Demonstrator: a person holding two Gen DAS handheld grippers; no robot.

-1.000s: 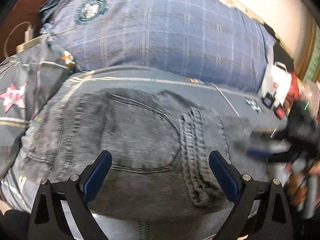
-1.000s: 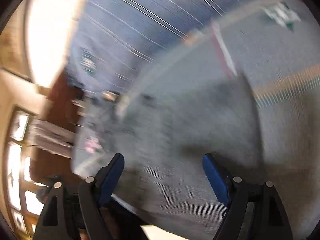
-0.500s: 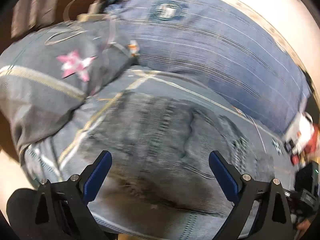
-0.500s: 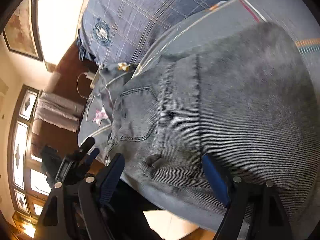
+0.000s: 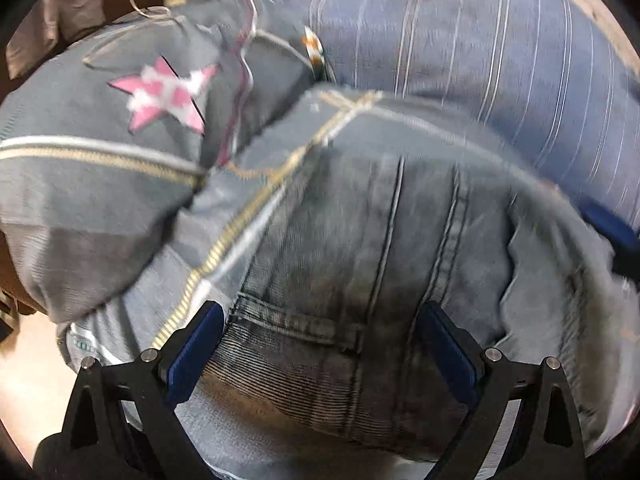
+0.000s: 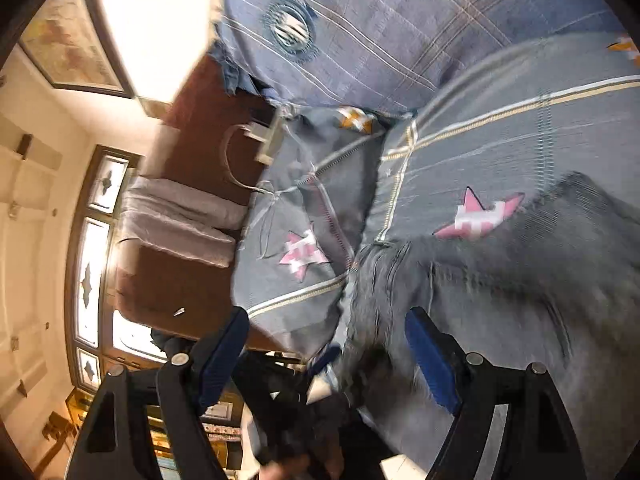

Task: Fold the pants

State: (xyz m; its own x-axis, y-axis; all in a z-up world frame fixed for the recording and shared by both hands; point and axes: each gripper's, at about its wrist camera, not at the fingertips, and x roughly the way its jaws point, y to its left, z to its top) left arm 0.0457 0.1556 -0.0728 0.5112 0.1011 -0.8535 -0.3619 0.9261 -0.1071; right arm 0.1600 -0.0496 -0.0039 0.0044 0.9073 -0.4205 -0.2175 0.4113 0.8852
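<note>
No wording can be read anywhere. The round blue-and-white emblem (image 6: 289,31) on the blue plaid quilt (image 6: 400,20) is too blurred to make out, as is the framed picture (image 6: 70,46) left of it.

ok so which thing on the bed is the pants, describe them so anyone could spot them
Start at the bed, covered in grey-blue bedding with pink stars. The pants lie on it nearest the camera, beside a star-printed pillow. Only they are faded grey denim with raised seams and a stitched waistband.
</note>
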